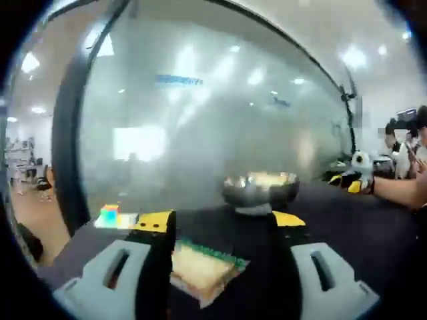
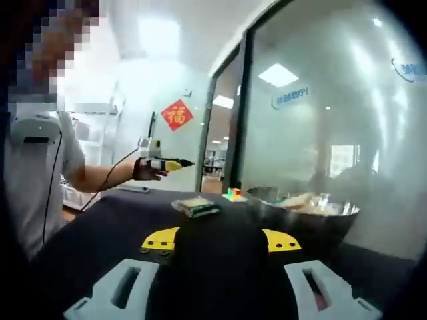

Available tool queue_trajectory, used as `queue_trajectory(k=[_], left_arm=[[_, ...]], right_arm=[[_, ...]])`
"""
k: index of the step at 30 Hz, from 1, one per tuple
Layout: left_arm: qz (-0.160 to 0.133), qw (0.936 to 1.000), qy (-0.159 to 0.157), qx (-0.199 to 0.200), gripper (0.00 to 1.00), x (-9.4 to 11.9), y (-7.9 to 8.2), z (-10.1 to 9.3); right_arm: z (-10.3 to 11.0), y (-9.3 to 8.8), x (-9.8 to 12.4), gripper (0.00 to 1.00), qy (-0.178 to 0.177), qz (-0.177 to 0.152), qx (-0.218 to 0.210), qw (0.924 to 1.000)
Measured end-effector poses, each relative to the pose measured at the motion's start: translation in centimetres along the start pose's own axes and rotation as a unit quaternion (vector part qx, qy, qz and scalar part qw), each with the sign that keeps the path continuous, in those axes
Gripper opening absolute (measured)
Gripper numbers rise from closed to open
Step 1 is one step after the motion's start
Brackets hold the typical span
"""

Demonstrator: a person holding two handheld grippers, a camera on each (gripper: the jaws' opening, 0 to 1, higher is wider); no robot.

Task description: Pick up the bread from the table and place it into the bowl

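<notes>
Fingers of my left gripper [image 1: 220,230] stand open, straddling the bread [image 1: 200,270] on the table [image 1: 373,233] for pickup toward the bowl [image 1: 260,188].

The left gripper [image 1: 220,230] is seen with its jaws spread, nothing clamped between them. The bread [image 1: 200,270], apparently in a clear wrapper, lies on the dark table [image 1: 373,227] at 6 o'clock, just beside the left jaw. A metal bowl [image 1: 260,190] is set beyond it toward 1 o'clock. A coloured cube [image 1: 109,215] sits at 9 o'clock.
</notes>
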State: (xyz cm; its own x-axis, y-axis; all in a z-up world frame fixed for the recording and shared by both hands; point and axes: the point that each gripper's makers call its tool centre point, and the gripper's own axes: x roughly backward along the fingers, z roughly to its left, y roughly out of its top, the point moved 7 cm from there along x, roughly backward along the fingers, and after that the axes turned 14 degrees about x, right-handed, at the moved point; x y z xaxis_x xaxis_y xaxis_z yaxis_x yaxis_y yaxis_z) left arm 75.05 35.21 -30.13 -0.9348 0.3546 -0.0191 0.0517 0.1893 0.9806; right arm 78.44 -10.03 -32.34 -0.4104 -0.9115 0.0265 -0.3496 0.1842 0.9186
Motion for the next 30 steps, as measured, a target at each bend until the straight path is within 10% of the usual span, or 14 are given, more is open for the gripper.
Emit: queue_trajectory(k=[1,2,5,7,17,27,30], left_arm=[[0.019,0.9993,0.028,-0.016,0.46,0.9,-1.8,0.7],[0.042,0.9978,0.041,-0.031,0.47,1.2,-3.4,1.4],[0.075,0.9944,0.074,0.011,0.47,0.4,-6.3,2.9],[0.143,0.9849,0.088,-0.042,0.47,-0.1,-7.2,2.7],[0.14,0.986,0.064,-0.064,0.07,-2.9,-7.4,0.9],[0.172,0.9772,-0.05,-0.114,0.0,-6.0,-8.8,-7.7],[0.178,0.9697,-0.117,-0.12,0.0,-7.0,-9.6,-12.1]], right_arm=[[0.6,-0.5,-0.4,0.27,0.018,0.047,0.023,0.9984],[0.6,-0.1,-0.7,0.27,0.017,0.028,0.061,0.9976],[0.9,0.7,-1.6,0.27,0.008,-0.004,-0.008,0.9999],[1.2,0.3,-1.6,0.28,0.02,0.013,0.017,0.9996],[1.5,0.1,-0.3,0.29,0.025,0.048,0.043,0.9976],[1.8,-0.6,-0.3,0.29,0.038,0.06,0.061,0.9956],[1.2,0.6,0.6,0.3,0.049,-0.003,-0.008,0.9988]])
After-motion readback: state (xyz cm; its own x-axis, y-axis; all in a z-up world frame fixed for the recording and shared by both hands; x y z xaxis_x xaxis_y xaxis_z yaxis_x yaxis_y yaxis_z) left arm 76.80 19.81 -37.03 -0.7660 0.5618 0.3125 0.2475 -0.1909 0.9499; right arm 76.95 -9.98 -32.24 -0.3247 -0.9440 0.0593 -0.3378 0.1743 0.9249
